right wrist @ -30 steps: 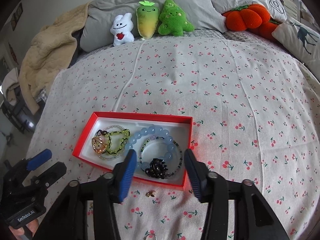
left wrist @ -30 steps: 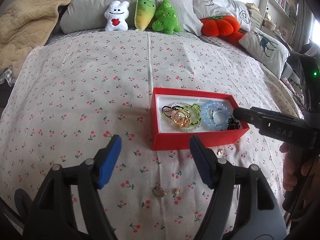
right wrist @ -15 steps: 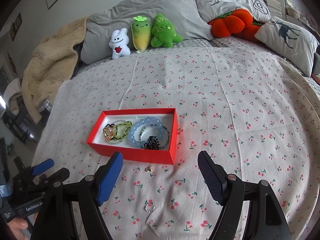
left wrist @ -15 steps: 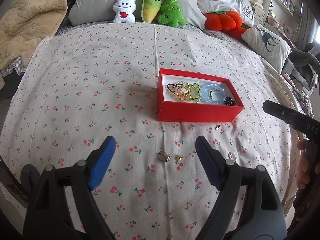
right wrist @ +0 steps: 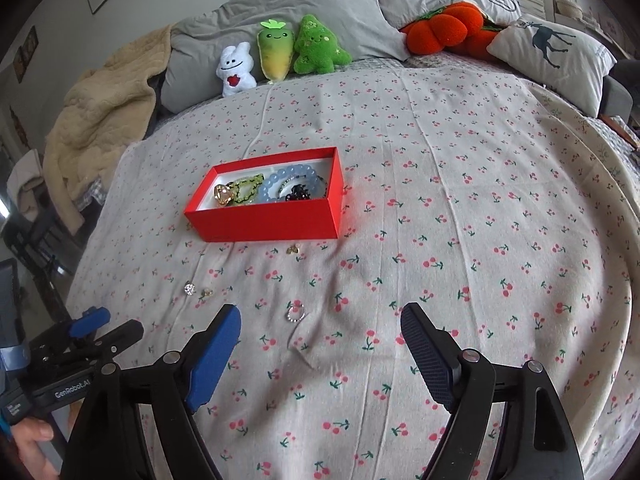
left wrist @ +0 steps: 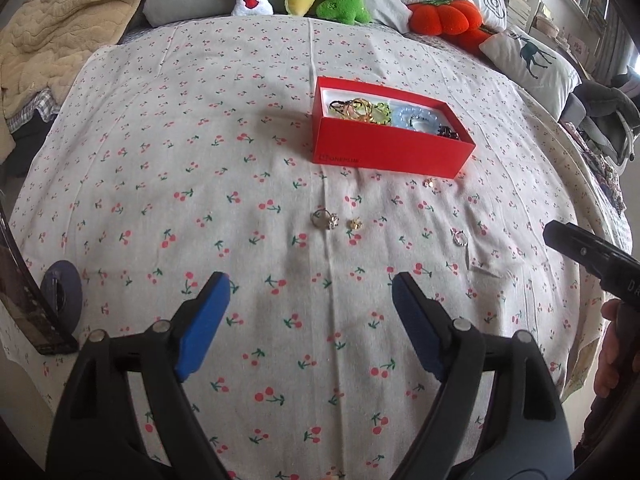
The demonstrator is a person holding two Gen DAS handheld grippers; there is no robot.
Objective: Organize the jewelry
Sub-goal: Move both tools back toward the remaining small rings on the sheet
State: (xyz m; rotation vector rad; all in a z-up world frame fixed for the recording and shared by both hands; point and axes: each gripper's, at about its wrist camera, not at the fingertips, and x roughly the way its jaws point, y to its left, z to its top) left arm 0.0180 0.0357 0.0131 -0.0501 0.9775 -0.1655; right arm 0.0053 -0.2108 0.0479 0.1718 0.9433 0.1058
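A red box (left wrist: 384, 151) (right wrist: 276, 218) on the cherry-print bedspread holds a blue bead bracelet (right wrist: 280, 184), a green bracelet (right wrist: 248, 190), a gold piece (right wrist: 223, 195) and a black piece (right wrist: 298, 193). Loose on the spread lie a stone ring (left wrist: 325, 219) (right wrist: 189, 289), a small gold piece (left wrist: 355, 223) (right wrist: 207, 292), a gold earring (left wrist: 430, 182) (right wrist: 294, 248) and a silver ring (left wrist: 460, 239) (right wrist: 295, 313). My left gripper (left wrist: 310, 312) is open and empty, well short of the rings. My right gripper (right wrist: 320, 340) is open and empty, just behind the silver ring.
Plush toys (right wrist: 276, 54), grey pillows (right wrist: 288, 4) and an orange cushion (right wrist: 440, 28) line the head of the bed. A beige blanket (left wrist: 52, 36) lies at the left. A dark round object (left wrist: 62, 290) and a phone-like item (left wrist: 24, 312) sit at the left edge.
Both grippers have pulled back from the red box toward the near edge of the bed and opened wider. The loose rings now show in front of them.
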